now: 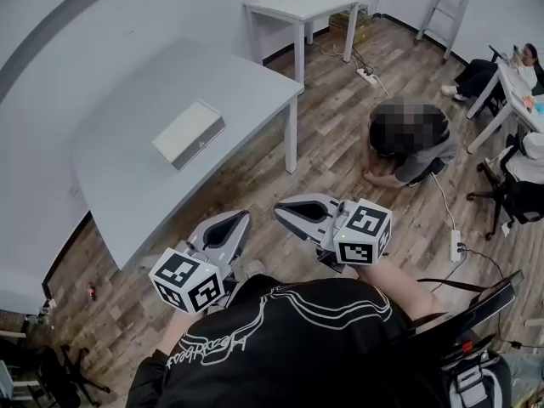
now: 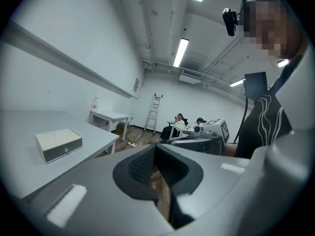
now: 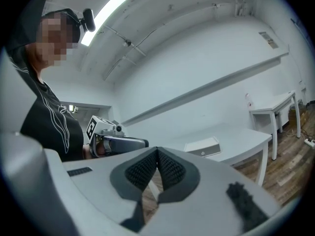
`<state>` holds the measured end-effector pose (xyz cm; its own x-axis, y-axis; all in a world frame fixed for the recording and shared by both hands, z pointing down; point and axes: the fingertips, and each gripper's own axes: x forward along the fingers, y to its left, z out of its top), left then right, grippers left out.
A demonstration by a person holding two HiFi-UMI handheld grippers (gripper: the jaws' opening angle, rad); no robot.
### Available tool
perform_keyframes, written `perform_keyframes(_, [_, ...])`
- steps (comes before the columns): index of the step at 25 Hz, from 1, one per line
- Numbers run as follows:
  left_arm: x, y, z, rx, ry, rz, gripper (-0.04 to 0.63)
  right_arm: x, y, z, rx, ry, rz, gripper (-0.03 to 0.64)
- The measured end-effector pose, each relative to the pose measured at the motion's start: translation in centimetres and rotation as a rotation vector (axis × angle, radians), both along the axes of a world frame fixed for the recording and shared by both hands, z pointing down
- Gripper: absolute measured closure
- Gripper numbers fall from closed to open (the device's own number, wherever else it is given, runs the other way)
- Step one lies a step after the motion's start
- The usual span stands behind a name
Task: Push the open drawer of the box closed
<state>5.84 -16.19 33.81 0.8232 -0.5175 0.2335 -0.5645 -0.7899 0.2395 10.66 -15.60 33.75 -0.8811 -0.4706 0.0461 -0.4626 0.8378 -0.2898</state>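
Note:
A flat white box point(image 1: 189, 133) with a grey drawer front and a small knob lies on the grey table point(image 1: 127, 177). The same box point(image 2: 58, 144) shows at the left of the left gripper view, and the box point(image 3: 203, 147) sits mid-right in the right gripper view. I cannot tell how far the drawer stands out. My left gripper point(image 1: 240, 219) point(image 2: 155, 149) and right gripper point(image 1: 282, 209) point(image 3: 157, 151) hang side by side over the wooden floor, short of the table's near edge. Both are shut and hold nothing.
A person point(image 1: 408, 138) crouches on the floor to the right of the table. A smaller white table point(image 1: 302, 7) and a ladder point(image 1: 446, 2) stand at the back. Seated people point(image 1: 510, 66), a chair point(image 1: 510, 198) and a power strip point(image 1: 456, 245) fill the right side.

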Motion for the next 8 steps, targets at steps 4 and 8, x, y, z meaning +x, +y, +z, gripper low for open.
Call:
perform_keyframes(4, [0.6,0.3,-0.2,-0.016,0.011,0.006,0.588,0.7,0.4,-0.4,0.002,-0.008,-0.003,0.607])
perform_keyframes(8, [1.5,0.6,-0.2,-0.038,0.034,-0.009,0.588,1.7,1.0,-0.9,0.008,-0.011,0.005,0.607])
